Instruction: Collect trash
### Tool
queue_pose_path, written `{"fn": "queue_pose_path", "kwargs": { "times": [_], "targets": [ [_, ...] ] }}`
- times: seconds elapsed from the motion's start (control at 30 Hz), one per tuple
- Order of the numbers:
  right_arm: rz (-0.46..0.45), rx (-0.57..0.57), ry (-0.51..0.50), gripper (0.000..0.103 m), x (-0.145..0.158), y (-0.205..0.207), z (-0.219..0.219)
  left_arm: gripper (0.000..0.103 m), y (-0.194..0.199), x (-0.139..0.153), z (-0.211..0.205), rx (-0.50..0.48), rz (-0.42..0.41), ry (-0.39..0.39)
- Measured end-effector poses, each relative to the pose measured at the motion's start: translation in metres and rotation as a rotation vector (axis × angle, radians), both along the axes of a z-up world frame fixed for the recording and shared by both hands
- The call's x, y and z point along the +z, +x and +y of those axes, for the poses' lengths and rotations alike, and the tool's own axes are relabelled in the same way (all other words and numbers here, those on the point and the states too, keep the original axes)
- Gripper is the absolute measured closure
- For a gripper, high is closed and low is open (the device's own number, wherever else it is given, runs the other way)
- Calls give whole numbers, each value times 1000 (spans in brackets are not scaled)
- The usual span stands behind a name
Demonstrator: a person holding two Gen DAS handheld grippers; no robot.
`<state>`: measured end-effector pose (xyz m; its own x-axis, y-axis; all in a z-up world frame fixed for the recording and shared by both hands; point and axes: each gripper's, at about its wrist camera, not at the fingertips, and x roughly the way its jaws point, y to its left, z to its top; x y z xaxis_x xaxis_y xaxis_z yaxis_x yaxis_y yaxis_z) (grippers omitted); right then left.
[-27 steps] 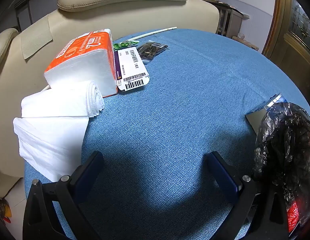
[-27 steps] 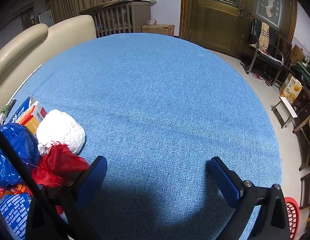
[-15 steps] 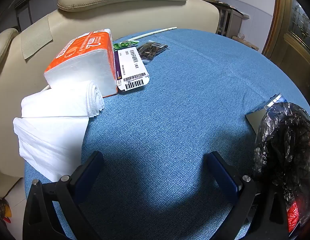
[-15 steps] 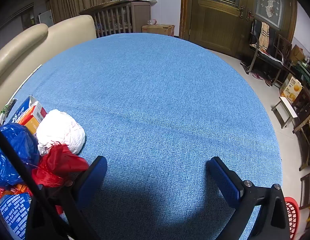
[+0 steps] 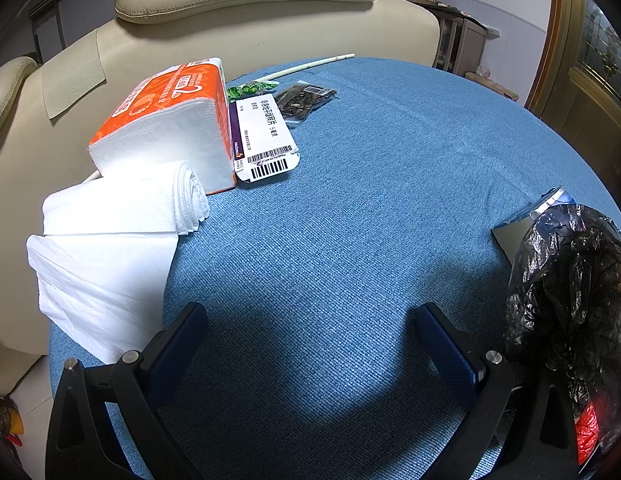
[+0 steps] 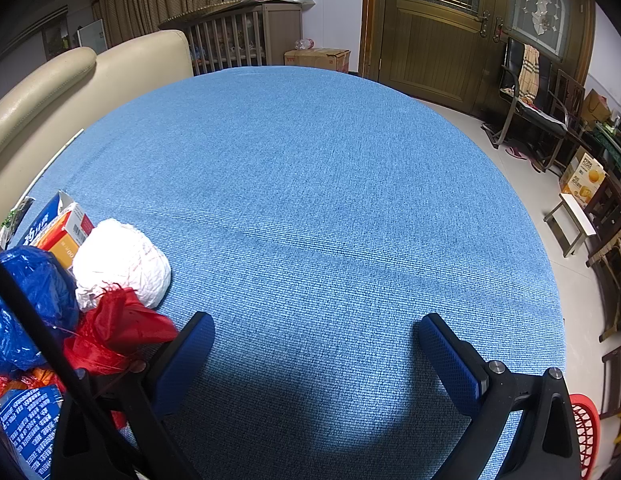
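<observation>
Red bag beside right tool

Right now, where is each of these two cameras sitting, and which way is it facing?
Left wrist: on the left gripper, angled down at the blue tablecloth, tissue pack and beige sofa; its open fingers show.
Right wrist: on the right gripper, angled down across the tablecloth toward the wooden door; its open fingers show.
Shared: the tablecloth, sofa and white stick.
</observation>
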<state>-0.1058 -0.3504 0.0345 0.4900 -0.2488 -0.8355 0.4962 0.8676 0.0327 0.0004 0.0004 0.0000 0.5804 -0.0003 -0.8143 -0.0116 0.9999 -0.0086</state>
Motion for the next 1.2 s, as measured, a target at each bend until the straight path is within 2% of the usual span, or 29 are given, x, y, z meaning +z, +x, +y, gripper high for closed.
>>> {"fn": "queue_pose_path", "kwargs": {
  "times": [0.37, 0.47, 0.5, 0.63, 0.73, 0.87, 1.03, 1.2],
  "targets": [
    [0, 0, 0, 0, 0, 0, 0, 0, 0, 0, 0, -2, 0, -2],
    [14, 8, 11, 0, 1, -1, 0, 0, -4, 2, 0, -39, 2, -9],
    [14, 2, 22, 0, 4, -4, -1, 0, -10, 7, 0, -46, -19, 0],
    [-87, -7, -4, 0, 36, -34, 1, 0, -40, 32, 8, -89, -103, 14],
    [-141, 3, -17, 0, 58, -61, 7, 0, -69, 49, 13, -128, -132, -24],
    [-178, 42, 18, 0, 76, -96, 26, 0, -104, 61, 8, -180, -163, -72],
    [-213, 92, 10, 0, 77, -128, 55, 0, -140, 72, -14, -271, -180, -86],
    [-239, 112, 10, 0, 81, -144, 70, 0, -159, 78, -28, -316, -199, -76]
  ]
}}
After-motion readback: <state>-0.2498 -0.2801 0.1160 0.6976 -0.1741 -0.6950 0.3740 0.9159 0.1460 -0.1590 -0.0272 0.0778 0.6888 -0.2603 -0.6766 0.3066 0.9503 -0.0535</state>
